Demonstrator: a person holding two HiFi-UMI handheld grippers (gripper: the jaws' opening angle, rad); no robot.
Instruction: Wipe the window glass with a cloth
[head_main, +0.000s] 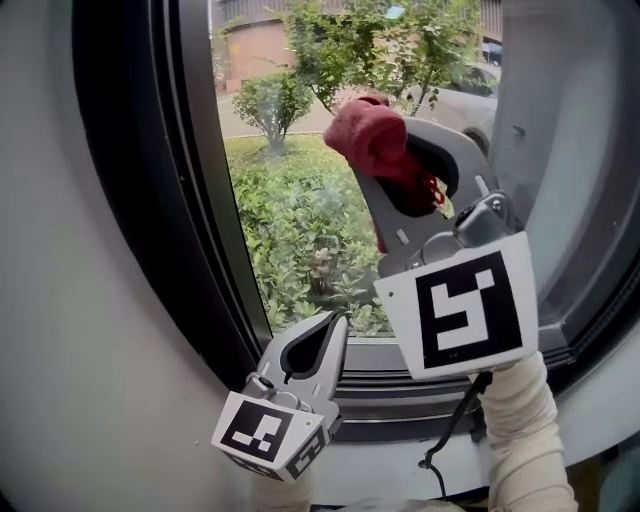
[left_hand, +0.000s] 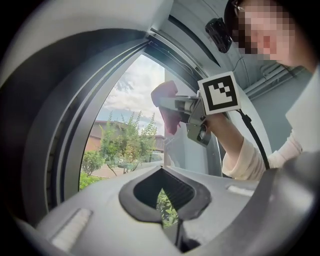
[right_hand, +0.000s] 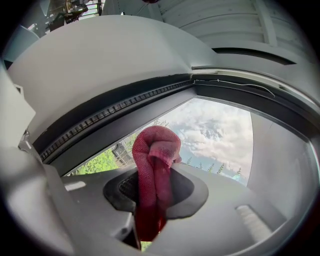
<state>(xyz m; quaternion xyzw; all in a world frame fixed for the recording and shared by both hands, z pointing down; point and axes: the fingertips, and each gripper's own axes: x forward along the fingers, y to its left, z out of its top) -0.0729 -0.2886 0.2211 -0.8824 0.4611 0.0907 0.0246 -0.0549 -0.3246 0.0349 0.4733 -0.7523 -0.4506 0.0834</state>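
— Where's the cloth (head_main: 375, 135)?
— Bunched in the right tongs (head_main: 398, 165), clamped tight and held up at the glass (head_main: 290, 200) near its right edge, ready to wipe. I can't tell if it touches.
— The left tongs (head_main: 337, 322)?
— Closed on nothing, low by the sill (head_main: 380, 385), probably just out of the way.

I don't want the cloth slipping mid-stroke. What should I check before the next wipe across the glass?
1. Cloth grip: ok. The red cloth is clamped in the jaws of the right gripper, with its bunched end poking past the tips.
2. Cloth against the window glass: cannot tell. No view shows contact.
3. Left gripper clear of the stroke: ok. It sits low near the bottom frame, jaws shut on nothing.
4. Cable: ok. It hangs below the right gripper, away from the glass.
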